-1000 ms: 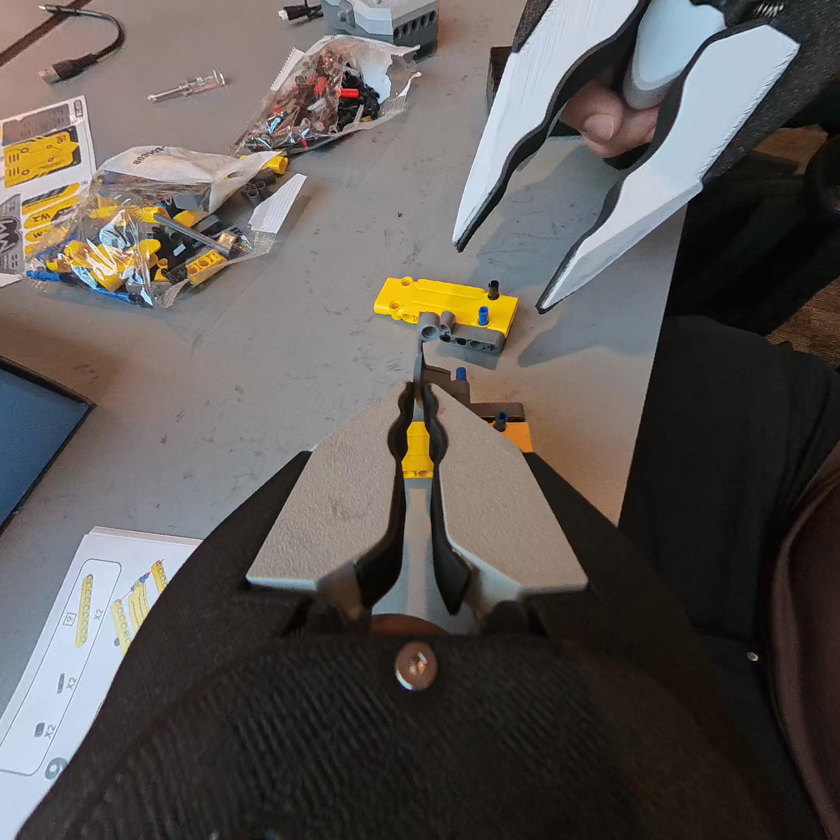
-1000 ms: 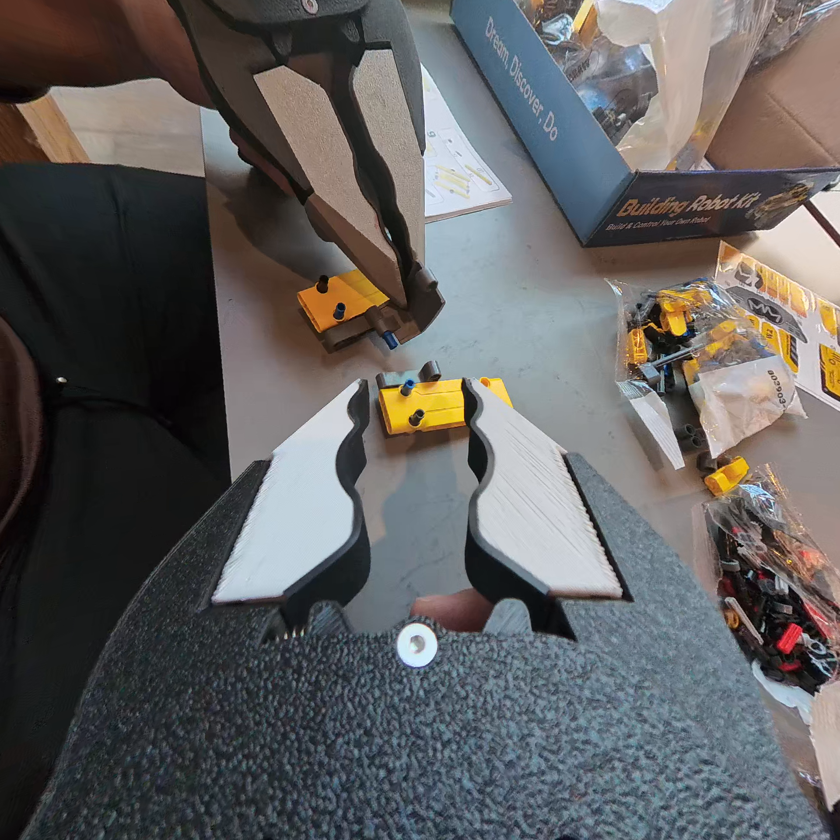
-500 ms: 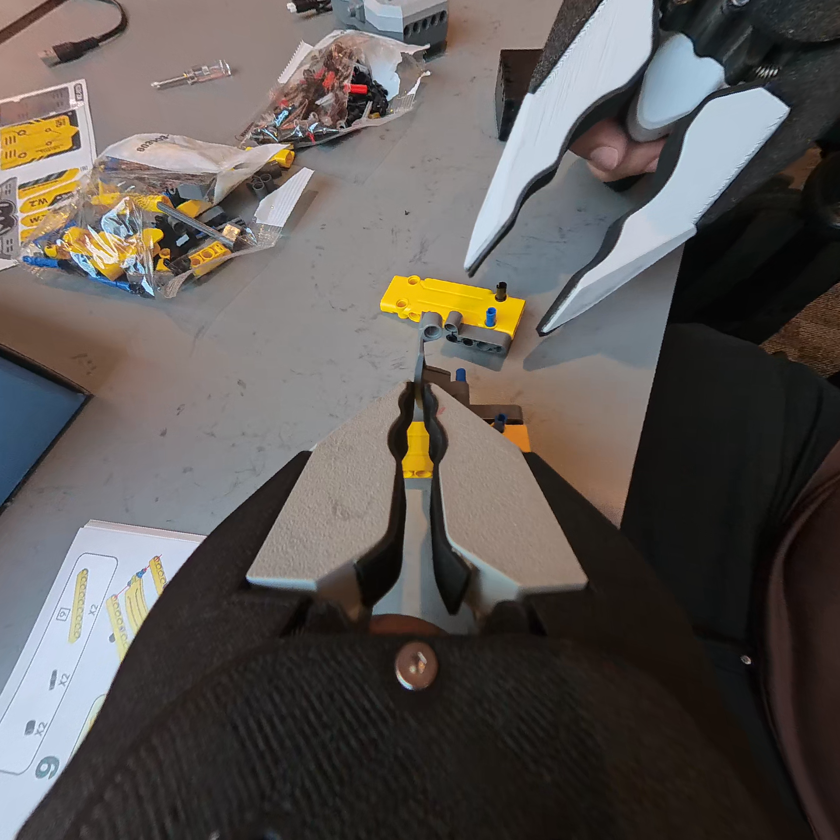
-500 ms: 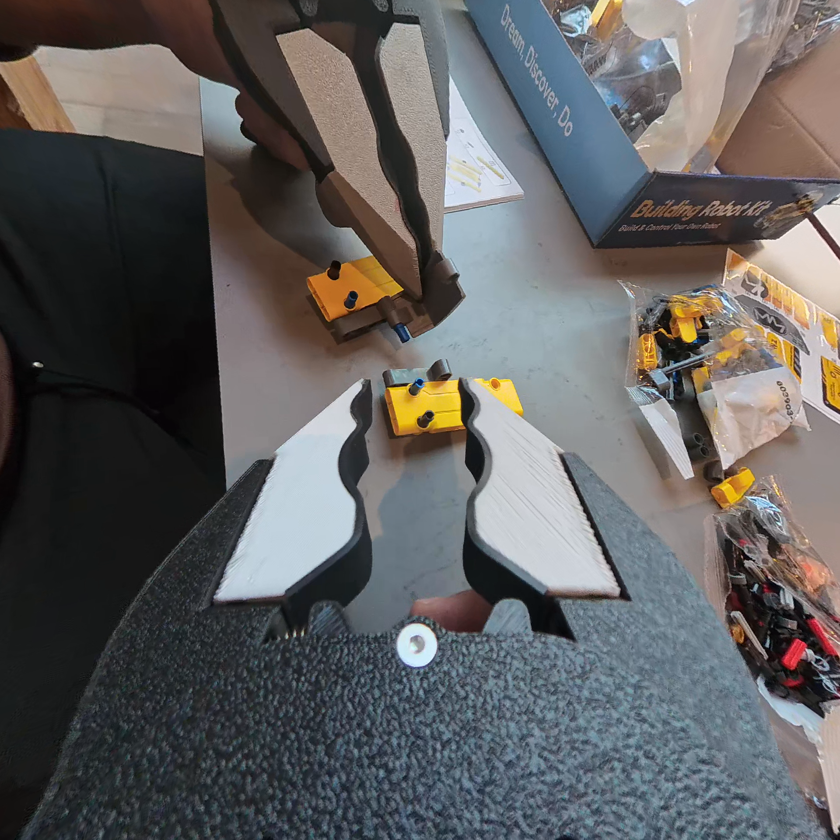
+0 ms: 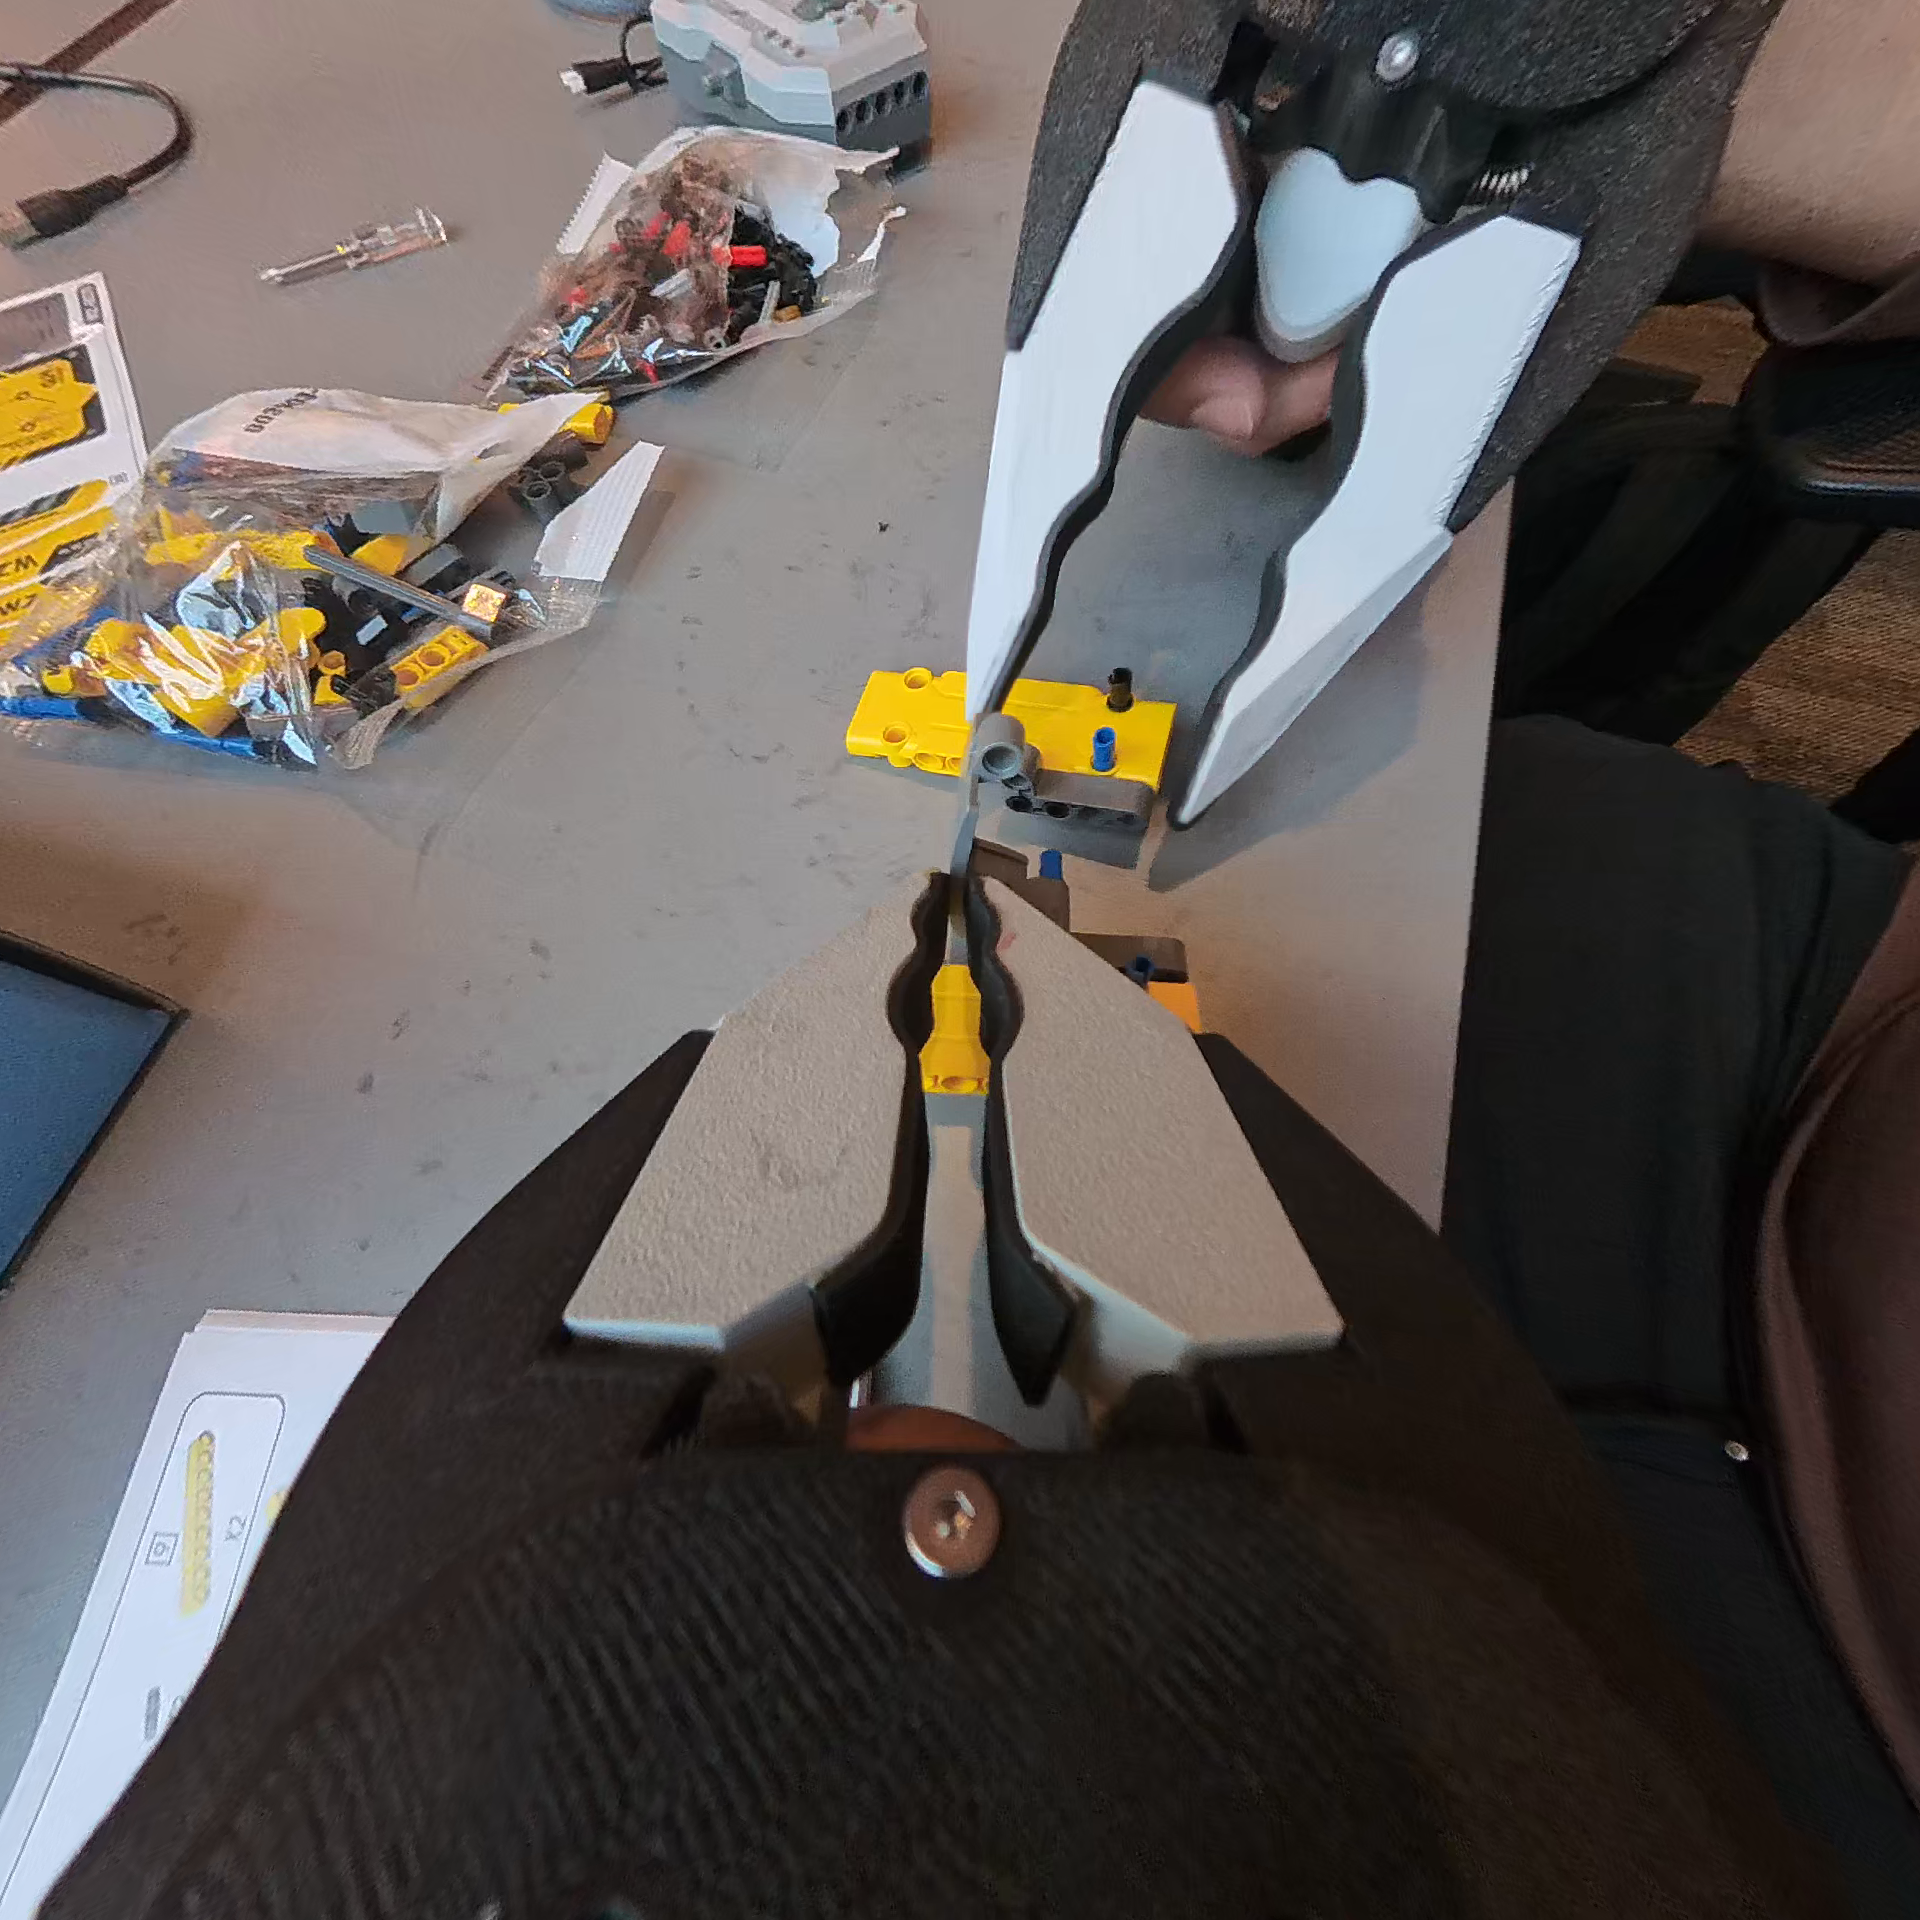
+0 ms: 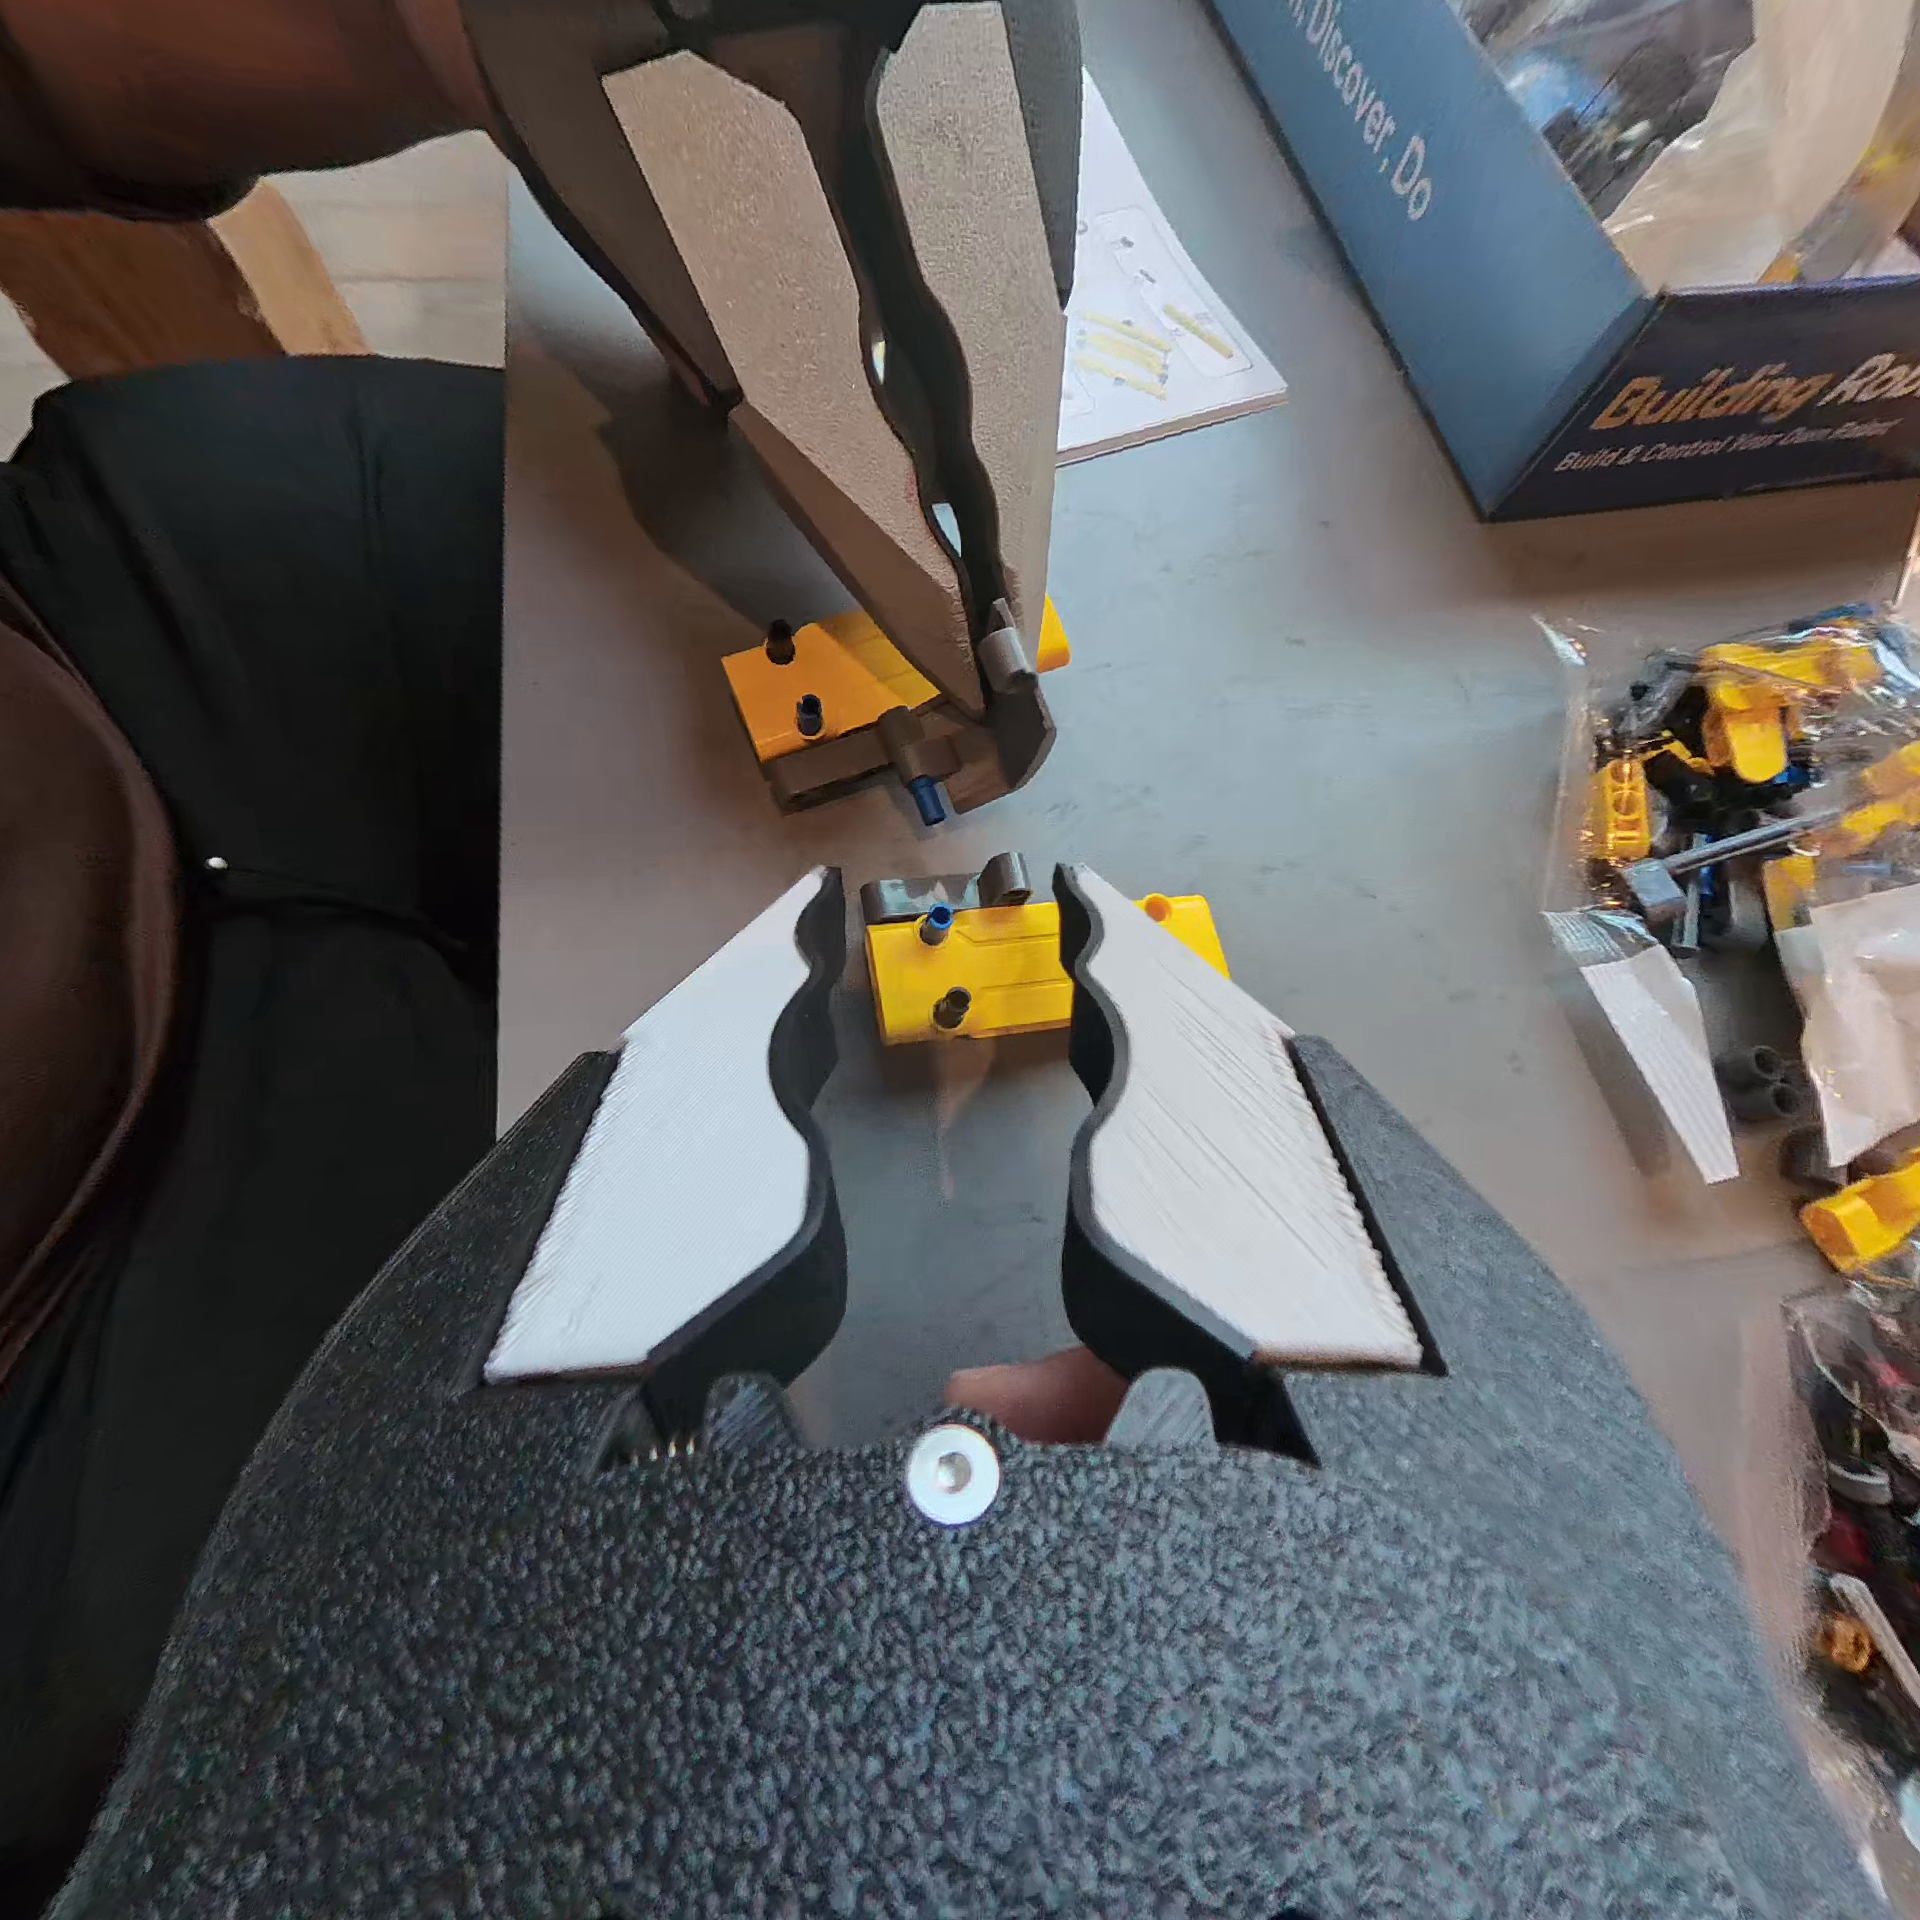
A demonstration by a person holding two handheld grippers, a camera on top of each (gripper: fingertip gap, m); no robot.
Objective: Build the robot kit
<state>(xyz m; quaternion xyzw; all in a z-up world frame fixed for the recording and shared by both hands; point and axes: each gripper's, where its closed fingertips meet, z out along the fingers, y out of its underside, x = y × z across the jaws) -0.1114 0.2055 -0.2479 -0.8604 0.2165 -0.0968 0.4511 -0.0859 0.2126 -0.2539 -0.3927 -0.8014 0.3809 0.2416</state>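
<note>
My left gripper is shut on a thin grey bent beam, seen edge-on past its tips. Under it lies a yellow-and-grey block assembly with a blue pin. Just beyond lies a second yellow assembly with a grey beam, a blue pin and a black pin. My right gripper is open, its white fingers on either side of this assembly, low over the table. In the right wrist view the left gripper holds the grey beam over the other assembly.
Clear bags of loose parts lie to the left on the grey table. A grey hub stands at the back. An instruction booklet, a blue box and a person's dark-clothed lap by the table edge. The right tips stand about 25 centimeters off the grey hub.
The right gripper has come down and closer, so its open fingers now flank the farther yellow assembly. The left gripper has kept its hold on the grey beam and barely moved.
</note>
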